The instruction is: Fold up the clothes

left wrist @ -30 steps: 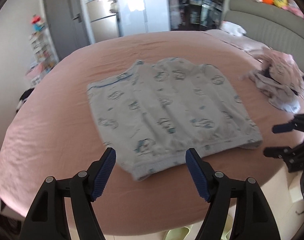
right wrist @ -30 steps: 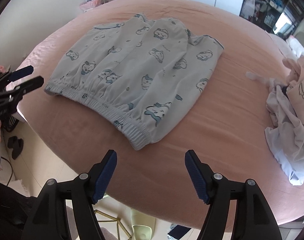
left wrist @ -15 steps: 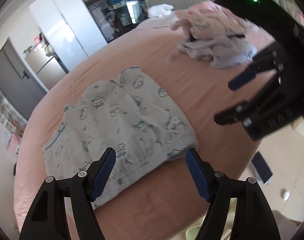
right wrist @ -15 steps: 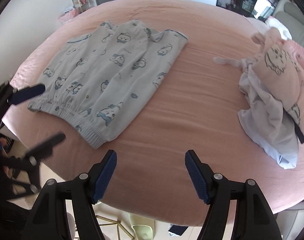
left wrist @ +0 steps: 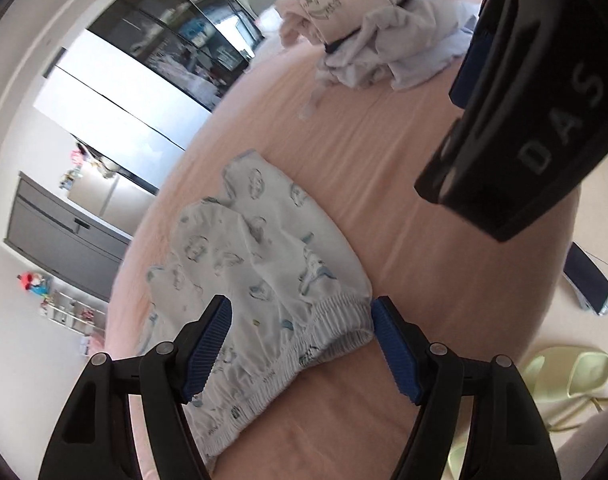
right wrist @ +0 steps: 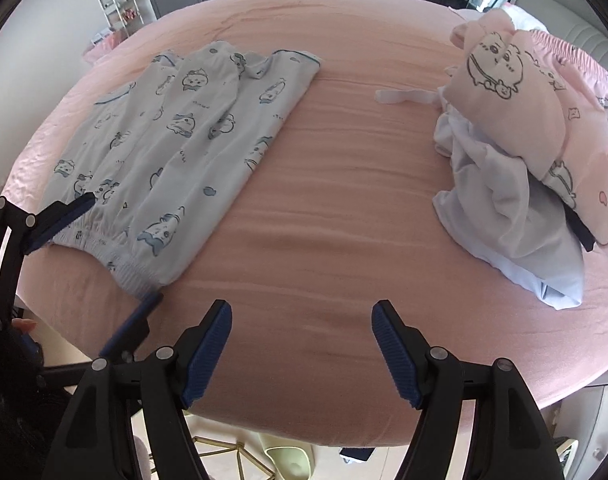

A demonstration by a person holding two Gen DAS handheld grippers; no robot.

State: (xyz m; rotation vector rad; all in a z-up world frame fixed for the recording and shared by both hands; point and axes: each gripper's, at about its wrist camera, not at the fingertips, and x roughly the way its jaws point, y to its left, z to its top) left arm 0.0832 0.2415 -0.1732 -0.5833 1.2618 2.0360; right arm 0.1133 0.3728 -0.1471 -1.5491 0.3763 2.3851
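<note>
Since earlier frame, left gripper [left wrist: 300,350] rolled, now straddling elastic waistband of pale-blue cartoon-print cotton shorts [left wrist: 264,264] on pink bed [right wrist: 344,200], released. Right gripper [right wrist: 302,354] released, empty. Step: approach. Next: clench waistband corner.

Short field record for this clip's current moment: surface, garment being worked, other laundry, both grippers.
surface: pink bed sheet
garment: light blue printed pants, folded flat, elastic waistband at the near edge
other laundry: unfolded pile off to the right of the pants, pink printed piece on top of white ones
left gripper: open, jaws on either side of the waistband end, not pressing it
right gripper: open, over bare sheet, holding nothing
fold status: pants not yet gripped
</note>
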